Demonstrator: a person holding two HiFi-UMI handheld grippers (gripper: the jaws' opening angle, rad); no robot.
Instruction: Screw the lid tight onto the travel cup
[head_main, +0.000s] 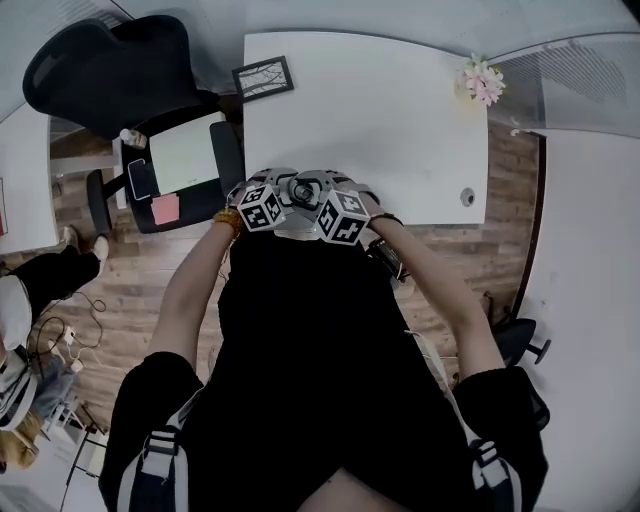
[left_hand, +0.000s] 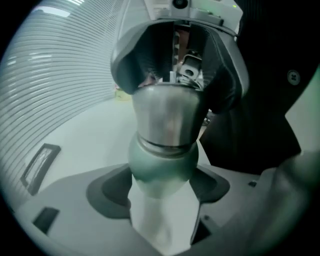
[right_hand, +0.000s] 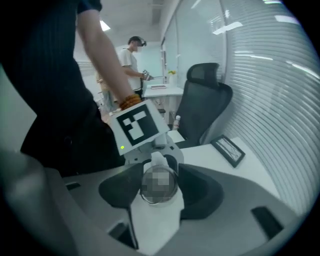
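- Left gripper (left_hand: 162, 192): fingers were clamped on the green domed lid (left_hand: 164, 160); right gripper (right_hand: 159, 187): fingers were clamped on the steel travel cup (left_hand: 170, 117), at its other end.
- Cup hung between the 2, by the table (head_main: 380, 120) edge.
- It looked rigid, slick, probably light: best squeezed squarely on its round walls.

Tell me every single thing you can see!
table: 1, white, in front of the grippers.
picture frame: 1, black, table's far left corner.
flowers: 1 bunch, pink and white, table's far right corner.
office chair: 1, black, left of the table.
other person: 1, white shirt, standing far back.
travel cup: 1, steel and greenish, between both grippers.
lid: 1, silvery rim, in the right gripper's jaws.
left gripper: 1, grey, shut on the travel cup.
right gripper: 1, grey, shut on the lid.
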